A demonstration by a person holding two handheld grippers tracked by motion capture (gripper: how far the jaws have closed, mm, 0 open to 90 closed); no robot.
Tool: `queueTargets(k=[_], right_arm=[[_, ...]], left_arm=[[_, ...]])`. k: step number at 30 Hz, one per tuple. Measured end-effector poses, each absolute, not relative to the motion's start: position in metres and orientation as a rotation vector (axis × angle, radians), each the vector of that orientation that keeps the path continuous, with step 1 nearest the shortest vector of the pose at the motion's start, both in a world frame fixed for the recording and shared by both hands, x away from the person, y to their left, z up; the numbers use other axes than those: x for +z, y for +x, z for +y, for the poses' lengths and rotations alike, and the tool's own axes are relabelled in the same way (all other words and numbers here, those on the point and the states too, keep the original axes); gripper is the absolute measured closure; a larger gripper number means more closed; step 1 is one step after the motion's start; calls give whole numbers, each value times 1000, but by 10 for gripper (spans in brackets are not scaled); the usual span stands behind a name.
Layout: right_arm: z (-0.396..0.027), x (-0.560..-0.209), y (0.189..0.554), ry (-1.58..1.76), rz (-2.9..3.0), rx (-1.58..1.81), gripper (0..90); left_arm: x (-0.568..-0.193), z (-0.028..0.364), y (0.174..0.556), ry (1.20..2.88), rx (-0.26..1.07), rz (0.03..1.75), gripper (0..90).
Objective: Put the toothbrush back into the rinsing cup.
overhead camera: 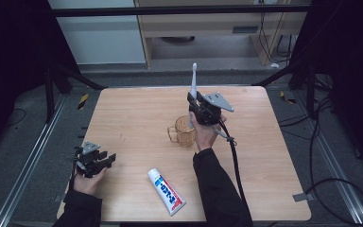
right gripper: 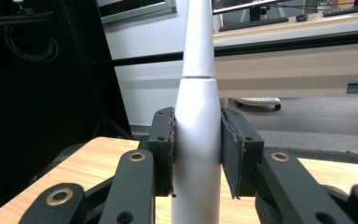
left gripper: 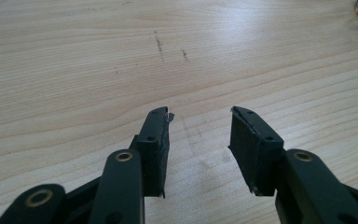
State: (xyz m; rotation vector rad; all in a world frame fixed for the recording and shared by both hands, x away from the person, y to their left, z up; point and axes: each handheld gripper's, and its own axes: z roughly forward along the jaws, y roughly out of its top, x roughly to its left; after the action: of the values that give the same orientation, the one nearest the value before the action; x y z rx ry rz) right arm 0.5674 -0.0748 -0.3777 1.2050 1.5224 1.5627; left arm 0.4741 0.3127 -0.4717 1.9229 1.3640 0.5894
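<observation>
My right gripper (overhead camera: 192, 101) is shut on the thick lower body of a white electric toothbrush (overhead camera: 194, 80), which stands upright with its thin neck pointing up. In the right gripper view the two pads (right gripper: 164, 149) press the toothbrush handle (right gripper: 198, 93) from both sides. Just below and in front of that hand sits an amber glass mug (overhead camera: 184, 131) with its handle to the left. A white toothpaste tube (overhead camera: 166, 191) with red and blue print lies near the front edge. My left gripper (overhead camera: 106, 158) rests low at the table's front left, open, with bare wood between its fingers (left gripper: 156, 140).
The wooden table (overhead camera: 137, 109) has dark scuff marks (left gripper: 158, 44) ahead of the left gripper. A black cable (overhead camera: 234, 161) trails from the right gripper toward the front edge. Metal frame bars and floor cables (overhead camera: 331, 142) surround the table; a desk stands behind it.
</observation>
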Motion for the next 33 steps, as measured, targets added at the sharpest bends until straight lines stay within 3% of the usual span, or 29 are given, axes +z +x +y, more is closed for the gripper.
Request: queueTargets(k=[33], right_arm=[[-72,-421,571,1246,1630,1491,670]], left_arm=[[-472,311,474,1927,591,1361,564]])
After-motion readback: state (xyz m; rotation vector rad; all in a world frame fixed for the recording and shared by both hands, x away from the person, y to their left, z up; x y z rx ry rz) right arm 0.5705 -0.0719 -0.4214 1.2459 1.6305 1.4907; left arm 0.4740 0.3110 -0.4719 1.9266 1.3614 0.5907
